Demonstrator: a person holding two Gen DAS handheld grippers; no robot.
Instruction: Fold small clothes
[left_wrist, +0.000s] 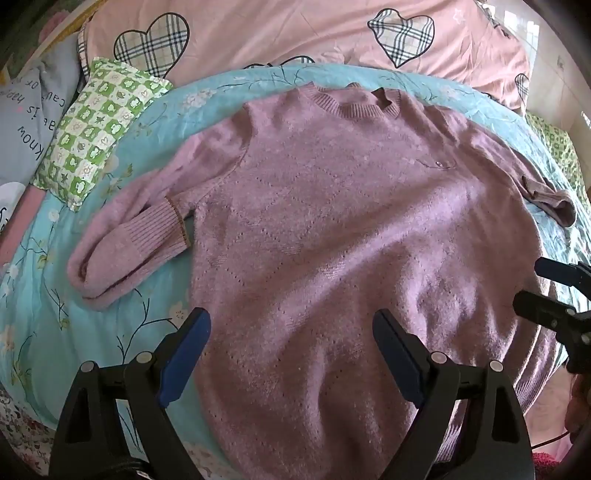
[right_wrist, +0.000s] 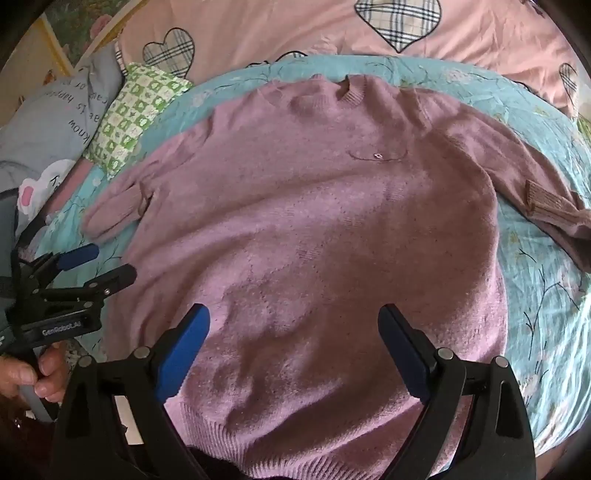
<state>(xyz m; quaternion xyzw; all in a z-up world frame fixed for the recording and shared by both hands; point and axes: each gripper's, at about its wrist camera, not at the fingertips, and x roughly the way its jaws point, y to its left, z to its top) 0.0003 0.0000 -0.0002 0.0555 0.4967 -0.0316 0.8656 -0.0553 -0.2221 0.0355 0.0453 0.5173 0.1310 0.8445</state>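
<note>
Pink sweater (left_wrist: 332, 229) lies flat on the bedspread (left_wrist: 40, 295) beneath both released tools, left (left_wrist: 291, 325) and right (right_wrist: 295, 321)

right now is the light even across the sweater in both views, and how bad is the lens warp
Left wrist view: the pink sweater is unevenly lit, brighter patches mid-body, dimmer toward the right sleeve; the turquoise bedsheet edge bows strongly. Right wrist view: a broad dark shadow crosses the sweater's middle, with lit patches lower left; same barrel warp, dark corners; focus is soft but usable.
</note>
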